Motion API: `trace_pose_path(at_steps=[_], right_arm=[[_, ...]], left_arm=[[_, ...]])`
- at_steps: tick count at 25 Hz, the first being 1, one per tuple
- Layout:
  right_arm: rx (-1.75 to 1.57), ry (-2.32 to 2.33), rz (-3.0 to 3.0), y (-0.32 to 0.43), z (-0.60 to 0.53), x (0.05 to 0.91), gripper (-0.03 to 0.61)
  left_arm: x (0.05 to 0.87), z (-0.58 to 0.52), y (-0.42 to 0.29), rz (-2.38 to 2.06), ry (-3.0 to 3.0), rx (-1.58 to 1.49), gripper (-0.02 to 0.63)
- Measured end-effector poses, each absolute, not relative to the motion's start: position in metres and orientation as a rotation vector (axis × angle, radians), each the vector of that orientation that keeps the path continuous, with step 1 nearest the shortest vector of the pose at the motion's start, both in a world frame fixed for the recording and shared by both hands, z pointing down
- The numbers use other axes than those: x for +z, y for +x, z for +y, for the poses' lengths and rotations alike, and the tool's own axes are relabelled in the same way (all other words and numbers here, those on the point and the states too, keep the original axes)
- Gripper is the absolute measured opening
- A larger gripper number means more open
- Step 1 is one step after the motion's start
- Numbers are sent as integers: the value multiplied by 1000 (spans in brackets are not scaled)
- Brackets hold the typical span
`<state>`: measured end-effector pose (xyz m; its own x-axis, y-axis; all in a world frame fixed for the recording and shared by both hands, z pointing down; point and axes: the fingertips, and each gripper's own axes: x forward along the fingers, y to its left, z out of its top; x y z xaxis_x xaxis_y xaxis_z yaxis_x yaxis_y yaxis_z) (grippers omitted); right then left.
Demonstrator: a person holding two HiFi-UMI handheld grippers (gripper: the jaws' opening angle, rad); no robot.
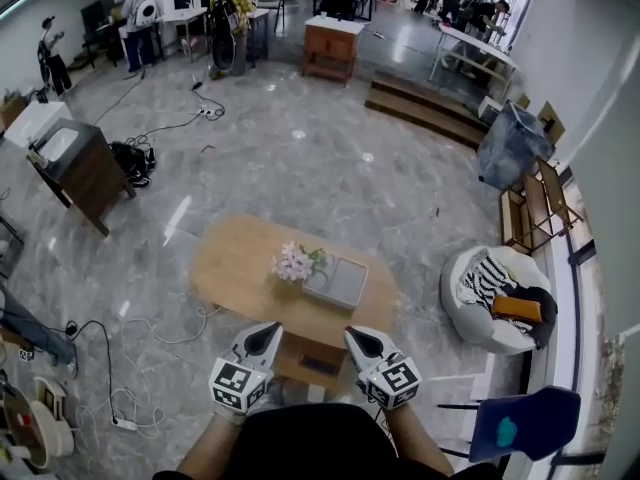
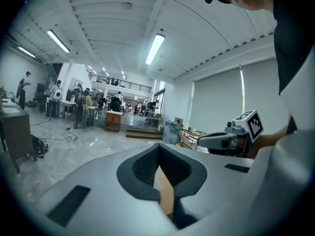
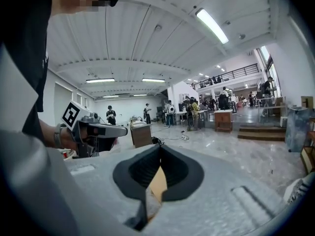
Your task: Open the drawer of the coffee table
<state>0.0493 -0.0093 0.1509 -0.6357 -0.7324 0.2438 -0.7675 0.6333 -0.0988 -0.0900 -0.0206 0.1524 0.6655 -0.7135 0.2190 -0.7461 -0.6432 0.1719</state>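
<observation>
a big open hall with a polished grey stone floor (image 1: pixel 300 158), white walls and strip lights in a ribbed ceiling; a gallery with a railing runs along the far end

the oval wooden table (image 1: pixel 235 268) stands in the middle of the floor, straight ahead of the person. on its top are pale pink flowers (image 1: pixel 295 261) and, touching them on the right, a flat grey tray (image 1: pixel 340 281). the drawer (image 1: pixel 300 353) stands pulled out of the table's near side, with a dark flat thing (image 1: pixel 321 365) lying in it

the left gripper (image 1: pixel 268 331) and right gripper (image 1: pixel 355 335) are held over the drawer's two near corners, noses toward the table, well above it. in each gripper view the jaws are pressed together with nothing between them, only a strip of wood showing past the pads

around: a dark cabinet (image 1: pixel 85 173) to the left with a black bag (image 1: pixel 133 160) at its foot, loose cables (image 1: pixel 120 368) over the floor on the near left, a white beanbag (image 1: pixel 490 308) to the right of the table with a striped cloth and an orange thing on it, a blue chair (image 1: pixel 525 423) near the person's right, a wooden rack (image 1: pixel 535 208) by the right wall, low steps (image 1: pixel 420 103) beyond, a small wooden cupboard (image 1: pixel 330 50) farther back, and people (image 1: pixel 50 53) standing at desks at the far end
</observation>
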Motion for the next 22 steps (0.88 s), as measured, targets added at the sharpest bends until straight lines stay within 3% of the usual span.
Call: trace_pose_path(at_steps=[22], right_arm=[[161, 1223, -2707, 51, -1, 118, -2]], left_arm=[[111, -12, -95, -1289, 2716, 173, 14]])
